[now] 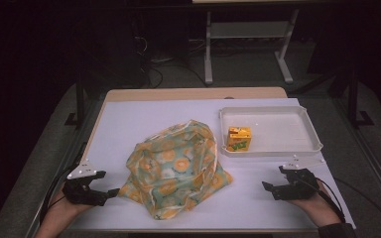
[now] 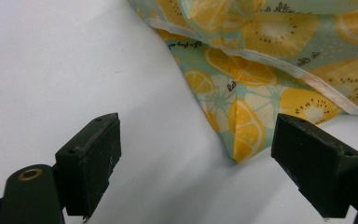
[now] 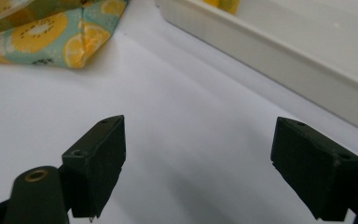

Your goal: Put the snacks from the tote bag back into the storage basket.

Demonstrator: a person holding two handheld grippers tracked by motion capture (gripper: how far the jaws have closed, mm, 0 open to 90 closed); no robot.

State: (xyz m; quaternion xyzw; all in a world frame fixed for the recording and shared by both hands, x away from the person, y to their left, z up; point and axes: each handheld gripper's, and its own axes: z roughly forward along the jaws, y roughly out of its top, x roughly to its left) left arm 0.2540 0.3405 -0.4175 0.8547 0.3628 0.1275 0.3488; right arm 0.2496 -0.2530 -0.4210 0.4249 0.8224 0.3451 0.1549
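Note:
A crumpled bag of teal cloth with orange and lemon slices printed on it [image 1: 177, 166] lies in a heap in the middle of the white table. My left gripper [image 1: 110, 187] rests at the front left, open, just short of the cloth's left corner [image 2: 242, 149], which lies between and beyond its jaws without touching them. My right gripper [image 1: 274, 179] sits at the front right, open and with nothing in it, over bare table between the cloth's right corner [image 3: 81, 49] and the tray. A small orange juice carton [image 1: 239, 138] stands in the white tray [image 1: 307, 147].
The white tray's near wall [image 3: 279, 60] runs close ahead and to the right of the right gripper. The table's front edge is just behind both hands. Beyond the far edge are a dark floor, cables and metal table legs [image 1: 208, 54].

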